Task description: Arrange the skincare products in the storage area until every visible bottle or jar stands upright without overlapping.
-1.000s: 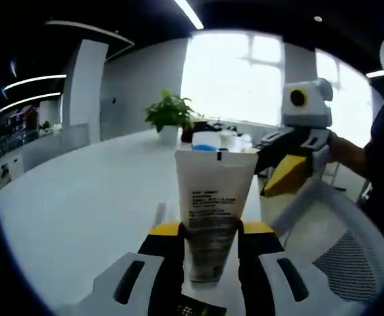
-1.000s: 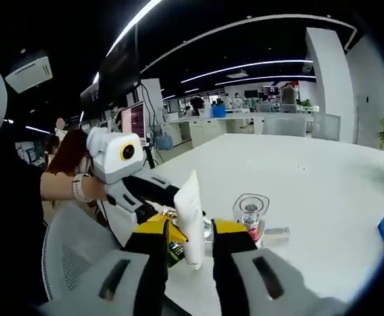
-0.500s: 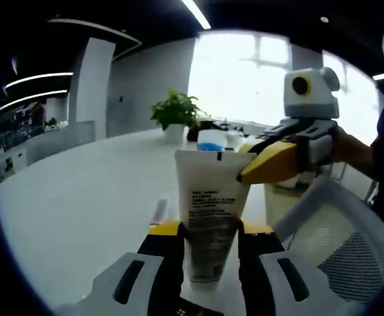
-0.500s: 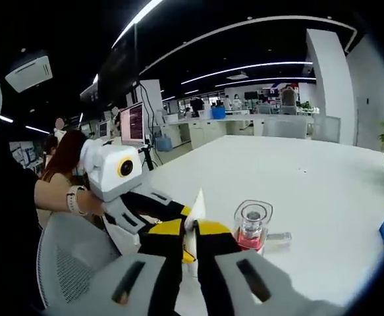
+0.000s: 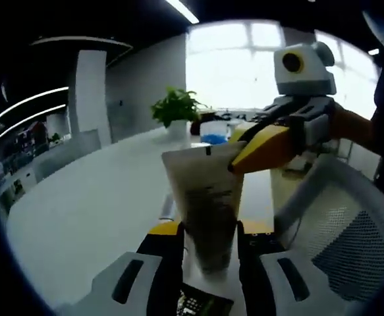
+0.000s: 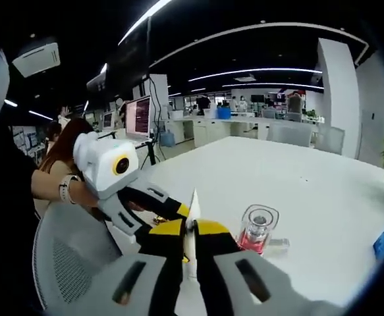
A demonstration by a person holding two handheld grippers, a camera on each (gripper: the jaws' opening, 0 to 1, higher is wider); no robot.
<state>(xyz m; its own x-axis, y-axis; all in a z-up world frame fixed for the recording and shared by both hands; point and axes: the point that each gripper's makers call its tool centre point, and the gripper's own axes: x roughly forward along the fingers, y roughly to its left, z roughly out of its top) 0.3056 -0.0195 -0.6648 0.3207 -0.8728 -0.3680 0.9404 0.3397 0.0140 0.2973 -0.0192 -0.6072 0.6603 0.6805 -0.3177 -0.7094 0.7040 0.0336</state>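
the left gripper (image 5: 208,240) clamps the lower end of a white tube (image 5: 205,197); the right gripper (image 6: 190,234) pinches its flat top edge (seen edge-on). a clear pink-based bottle (image 6: 256,230) stands on the white table (image 6: 310,191) just right

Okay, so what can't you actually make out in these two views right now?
- White tube: printed label blurred in the left gripper view; its lower end is hidden between the left hand-held gripper jaws.
- Tube in the right gripper view: edge-on sliver inside the right hand-held gripper.
- Glass bottle: base hidden by the same gripper.
- Blue-capped jar: too small.
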